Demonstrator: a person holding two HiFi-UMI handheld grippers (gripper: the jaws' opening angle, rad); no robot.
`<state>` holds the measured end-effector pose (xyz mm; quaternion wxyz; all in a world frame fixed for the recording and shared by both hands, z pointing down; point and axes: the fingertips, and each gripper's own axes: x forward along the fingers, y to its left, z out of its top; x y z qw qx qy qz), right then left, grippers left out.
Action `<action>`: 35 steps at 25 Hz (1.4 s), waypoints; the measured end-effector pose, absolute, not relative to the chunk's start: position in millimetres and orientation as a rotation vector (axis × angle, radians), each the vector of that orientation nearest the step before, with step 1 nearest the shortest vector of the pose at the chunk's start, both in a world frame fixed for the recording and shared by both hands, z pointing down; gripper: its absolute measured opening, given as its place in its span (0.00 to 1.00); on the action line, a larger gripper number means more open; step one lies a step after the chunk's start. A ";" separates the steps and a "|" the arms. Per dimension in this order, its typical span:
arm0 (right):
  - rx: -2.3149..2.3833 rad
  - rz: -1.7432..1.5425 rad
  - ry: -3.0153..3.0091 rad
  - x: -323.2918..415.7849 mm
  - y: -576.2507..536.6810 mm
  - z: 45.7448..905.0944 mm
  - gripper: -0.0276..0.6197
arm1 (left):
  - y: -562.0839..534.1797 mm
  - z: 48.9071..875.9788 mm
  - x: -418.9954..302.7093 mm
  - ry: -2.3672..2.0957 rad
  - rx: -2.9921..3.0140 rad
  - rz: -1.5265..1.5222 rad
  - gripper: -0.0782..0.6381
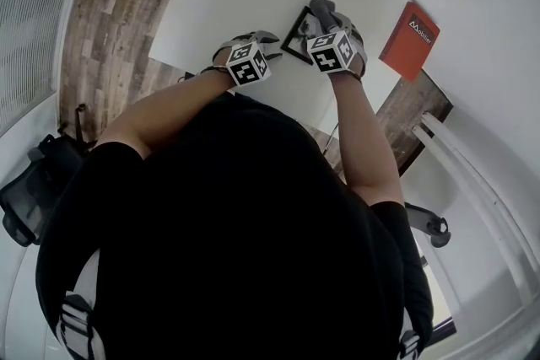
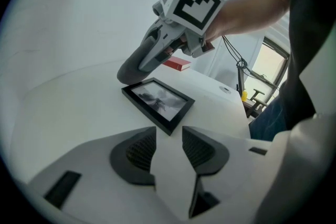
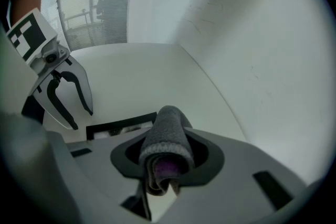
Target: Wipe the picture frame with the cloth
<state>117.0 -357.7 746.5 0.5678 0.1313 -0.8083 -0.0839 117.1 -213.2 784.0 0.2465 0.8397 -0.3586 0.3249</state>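
– On the white table [image 2: 79, 107], where does the picture frame [image 2: 158, 103] lie?
– Flat, black-rimmed, a grey picture in it. My left gripper [image 2: 169, 136] hangs just short of its near corner, jaws spread, nothing between them.
– And your right gripper [image 3: 167, 157]?
– It pinches a rolled grey cloth [image 3: 165, 144], whose tip sits at the frame's far corner; touching or not, I cannot tell. Both my forearms reach forward, grippers tilted downward.

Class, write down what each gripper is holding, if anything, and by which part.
Right gripper: the grey cloth, clamped across its folded bundle, rounded end sticking out. Left gripper: nothing, jaws open.
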 end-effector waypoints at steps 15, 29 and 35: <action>0.197 -0.183 -1.866 119.1 -324.6 766.1 0.21 | -220.2 804.4 117.8 -0.968 2.304 1.067 0.32; 0.129 -0.079 -1.857 128.1 -278.4 769.9 0.21 | -220.4 806.2 117.9 -0.904 2.309 1.101 0.31; 0.132 -0.026 -1.857 131.1 -261.8 769.6 0.21 | -219.8 806.3 116.5 -0.871 2.332 1.104 0.31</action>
